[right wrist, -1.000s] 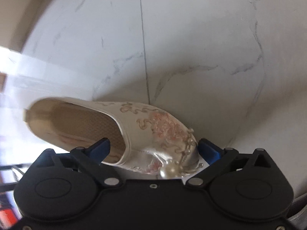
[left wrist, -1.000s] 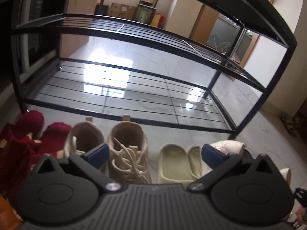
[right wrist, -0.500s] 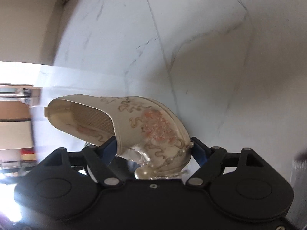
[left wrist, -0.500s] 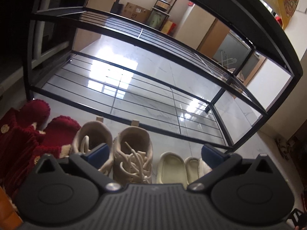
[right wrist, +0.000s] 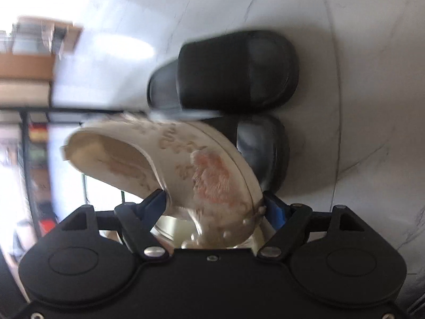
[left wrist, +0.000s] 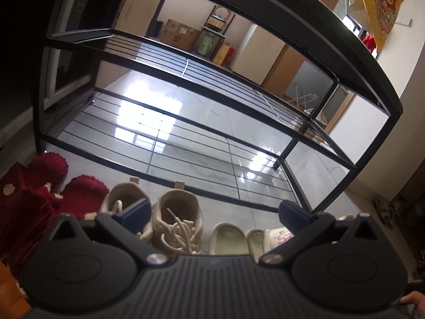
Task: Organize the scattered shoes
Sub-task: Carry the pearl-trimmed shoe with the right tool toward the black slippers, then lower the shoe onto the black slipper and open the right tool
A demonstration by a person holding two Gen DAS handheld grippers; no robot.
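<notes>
My right gripper (right wrist: 216,204) is shut on a cream embroidered shoe (right wrist: 186,159) with a pink flower and pearls, held off the floor. Beyond it a pair of black slippers (right wrist: 236,69) lies on the white marble floor. My left gripper (left wrist: 212,210) is open and empty, facing an empty black metal shoe rack (left wrist: 186,122). In front of the rack stand red knitted slippers (left wrist: 50,186), beige lace-up sneakers (left wrist: 175,218), pale yellow slides (left wrist: 228,239) and another cream embroidered shoe (left wrist: 279,236).
The rack has two barred shelves and a solid top. A yellow bag (left wrist: 379,8) hangs at the upper right. Cardboard boxes (left wrist: 180,34) stand far behind the rack. A wall rises right of the rack.
My right gripper has swung with the embroidered shoe, and the black slippers have come into view. My left gripper has tilted upward, showing more of the rack's top.
</notes>
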